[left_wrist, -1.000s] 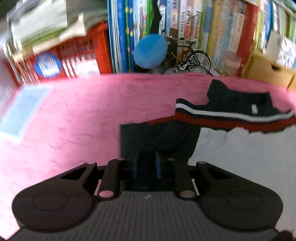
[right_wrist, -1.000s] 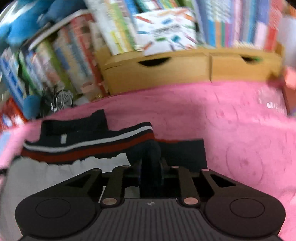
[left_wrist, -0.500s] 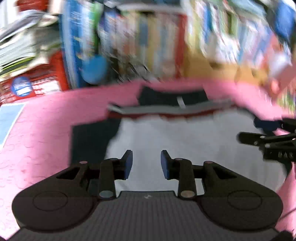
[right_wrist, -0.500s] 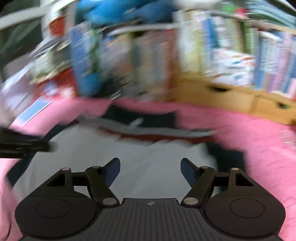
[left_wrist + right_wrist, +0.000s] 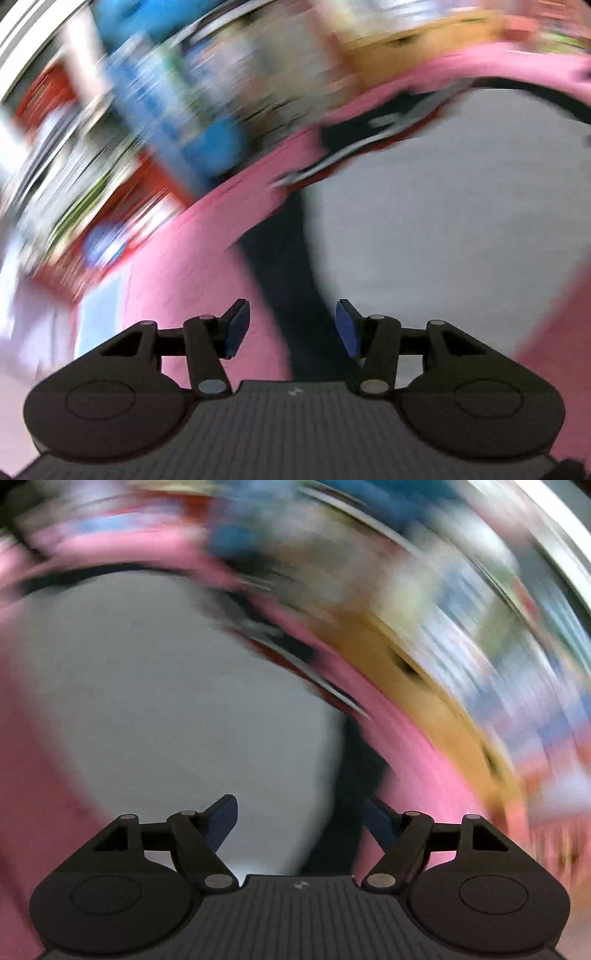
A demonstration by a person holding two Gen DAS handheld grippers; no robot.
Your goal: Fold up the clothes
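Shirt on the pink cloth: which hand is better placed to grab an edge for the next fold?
Neither clearly; slightly the left. The left gripper has the shirt's dark side strip between its opening jaws; the right gripper hangs mostly over the grey panel, jaws also opening. Both are empty; both views are blurred.

Both the left gripper and the right gripper are matte black, with ribbed grey bodies, blue finger pads, silvery pivot pins and round side discs.

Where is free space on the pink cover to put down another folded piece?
Bare pink cover lies left of the shirt, up to the blurred shelf clutter. Another strip runs between shirt and wooden drawers. The middle is taken by the shirt.
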